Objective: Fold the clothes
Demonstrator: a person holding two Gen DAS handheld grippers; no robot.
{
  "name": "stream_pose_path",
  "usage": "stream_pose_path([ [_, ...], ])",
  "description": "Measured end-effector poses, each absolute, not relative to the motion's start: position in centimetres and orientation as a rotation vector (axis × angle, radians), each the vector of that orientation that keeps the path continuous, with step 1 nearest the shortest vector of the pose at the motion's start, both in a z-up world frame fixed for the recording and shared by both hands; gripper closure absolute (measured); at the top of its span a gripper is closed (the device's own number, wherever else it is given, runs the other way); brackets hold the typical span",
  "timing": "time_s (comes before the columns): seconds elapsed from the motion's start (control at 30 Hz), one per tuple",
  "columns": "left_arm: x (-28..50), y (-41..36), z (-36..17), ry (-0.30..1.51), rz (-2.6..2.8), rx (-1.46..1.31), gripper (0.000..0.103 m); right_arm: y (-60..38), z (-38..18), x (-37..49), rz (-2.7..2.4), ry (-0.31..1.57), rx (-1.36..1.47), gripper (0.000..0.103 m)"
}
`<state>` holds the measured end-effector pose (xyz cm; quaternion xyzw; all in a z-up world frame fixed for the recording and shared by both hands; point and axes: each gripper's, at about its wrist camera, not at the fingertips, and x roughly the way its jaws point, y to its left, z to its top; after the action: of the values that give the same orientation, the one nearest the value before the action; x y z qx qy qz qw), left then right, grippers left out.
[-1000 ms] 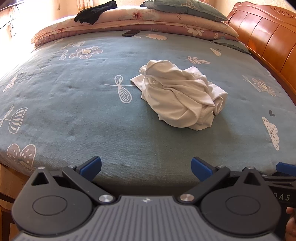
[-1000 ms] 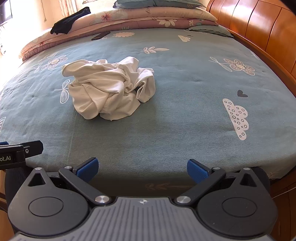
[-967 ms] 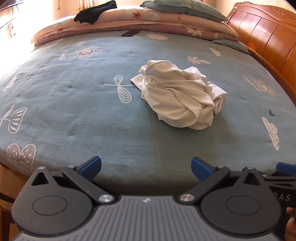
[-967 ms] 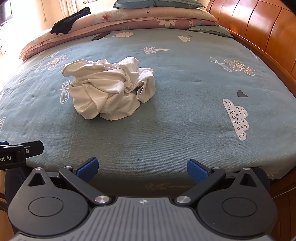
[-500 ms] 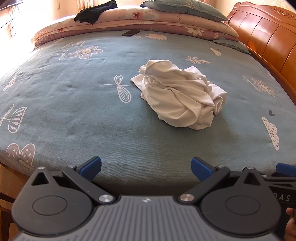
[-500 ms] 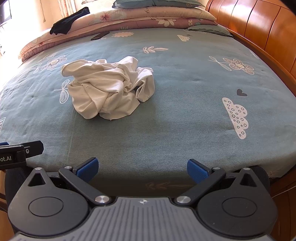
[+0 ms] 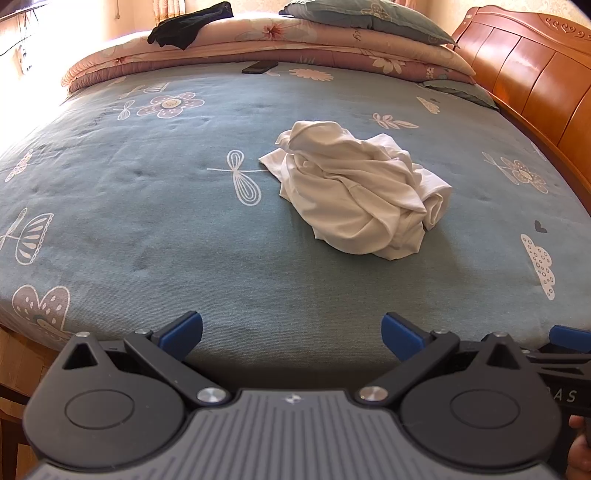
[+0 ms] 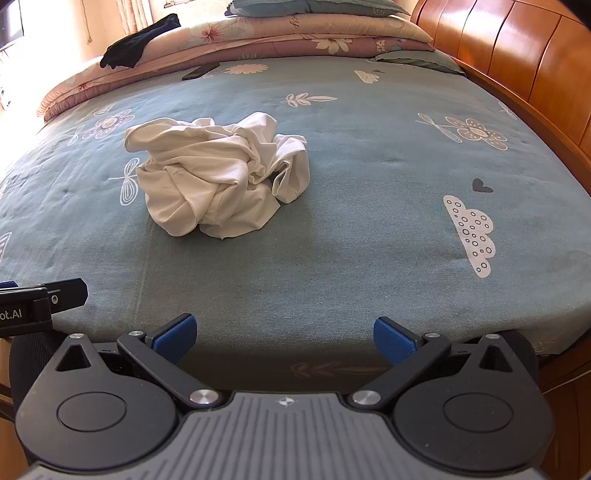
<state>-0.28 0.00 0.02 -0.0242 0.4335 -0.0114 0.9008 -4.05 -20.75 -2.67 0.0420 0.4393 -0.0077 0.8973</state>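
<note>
A crumpled white garment lies in a heap near the middle of the teal bed cover. My left gripper hovers at the bed's near edge, open, with nothing between its blue pads. Beside it on the right, my right gripper is also open and empty at the same near edge. The garment sits well ahead of both grippers, to the right of centre in the left wrist view and to the left of centre in the right wrist view.
Folded pink floral quilts and a teal pillow are stacked at the far end, with a black garment on them. A dark phone lies nearby. A wooden headboard runs along the right.
</note>
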Motion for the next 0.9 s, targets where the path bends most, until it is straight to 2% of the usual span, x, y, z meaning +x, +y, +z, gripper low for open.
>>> stream_pose_path([
  [0.9, 1.3, -0.1, -1.0, 0.929, -0.017, -0.052, 0.000, -21.2, -3.2, -2.7, -0.014, 0.919, 0.082, 0.000],
])
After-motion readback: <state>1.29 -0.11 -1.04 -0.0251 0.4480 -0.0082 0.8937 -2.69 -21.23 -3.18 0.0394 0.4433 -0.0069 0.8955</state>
